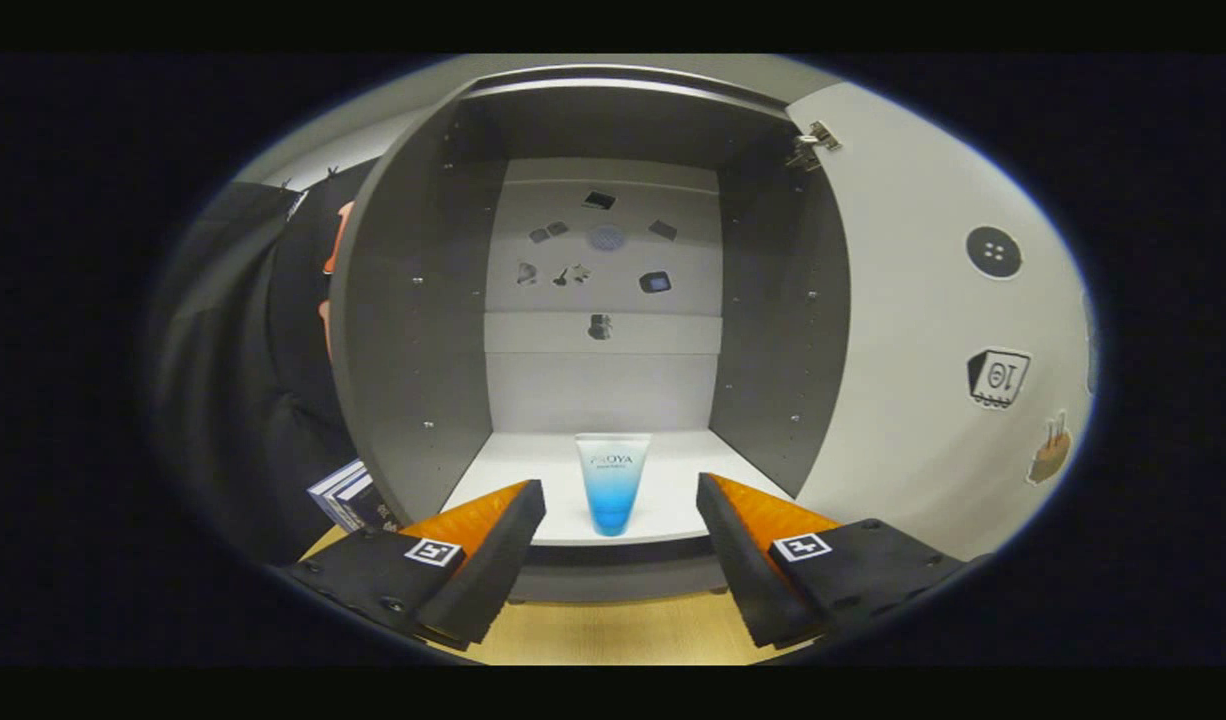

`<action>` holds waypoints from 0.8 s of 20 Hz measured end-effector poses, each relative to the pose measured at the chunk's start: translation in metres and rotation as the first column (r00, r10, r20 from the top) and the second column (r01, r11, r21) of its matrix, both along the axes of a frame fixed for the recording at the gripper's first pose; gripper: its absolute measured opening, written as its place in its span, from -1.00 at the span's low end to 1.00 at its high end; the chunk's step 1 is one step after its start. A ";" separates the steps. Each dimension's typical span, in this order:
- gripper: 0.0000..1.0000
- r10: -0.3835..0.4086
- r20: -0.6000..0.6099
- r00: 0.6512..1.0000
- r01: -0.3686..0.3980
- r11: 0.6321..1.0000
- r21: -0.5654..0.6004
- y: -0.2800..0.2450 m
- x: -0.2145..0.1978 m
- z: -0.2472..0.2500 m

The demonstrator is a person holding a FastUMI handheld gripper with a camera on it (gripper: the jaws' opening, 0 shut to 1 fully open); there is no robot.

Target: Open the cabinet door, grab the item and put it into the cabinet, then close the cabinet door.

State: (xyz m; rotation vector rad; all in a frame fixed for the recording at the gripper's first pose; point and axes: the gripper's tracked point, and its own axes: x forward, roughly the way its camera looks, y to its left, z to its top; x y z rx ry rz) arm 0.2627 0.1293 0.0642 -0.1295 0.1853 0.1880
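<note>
Gripper [621,520]: fingers spread wide apart, holding nothing; a square marker tag sits on each finger body.

Tube [612,483]: cosmetic squeeze tube, clear at the wide top grading to blue at the narrow cap end, standing cap-down and upright. It stands on the cabinet floor near the front edge, seen in the gap between the two fingers but beyond their tips, touching neither.

Cabinet [413,330]: grey side walls, pale back panel and white floor; interior open to view. Small stickers [598,255] are scattered across the upper back panel, too small to make out.

Cabinet door [923,330]: white, swung fully open to the right of the opening, hinge [815,140] at its top inner corner. Its inner face carries three stickers, including a round dark one [994,252] with dots.

Tabletop [613,630]: light wood, running under the cabinet base and beneath the fingers.

Box [348,495]: dark with pale edging, beside the cabinet's left wall, behind the left finger; partly hidden.
</note>
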 end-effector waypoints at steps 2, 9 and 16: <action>0.95 0.002 0.010 1.000 -0.002 1.000 0.011 -0.010 -0.028 -0.001; 0.95 -0.022 0.046 0.999 0.021 1.000 0.021 -0.061 -0.127 -0.011; 0.95 -0.073 0.099 0.992 0.073 0.997 0.007 -0.127 -0.209 0.005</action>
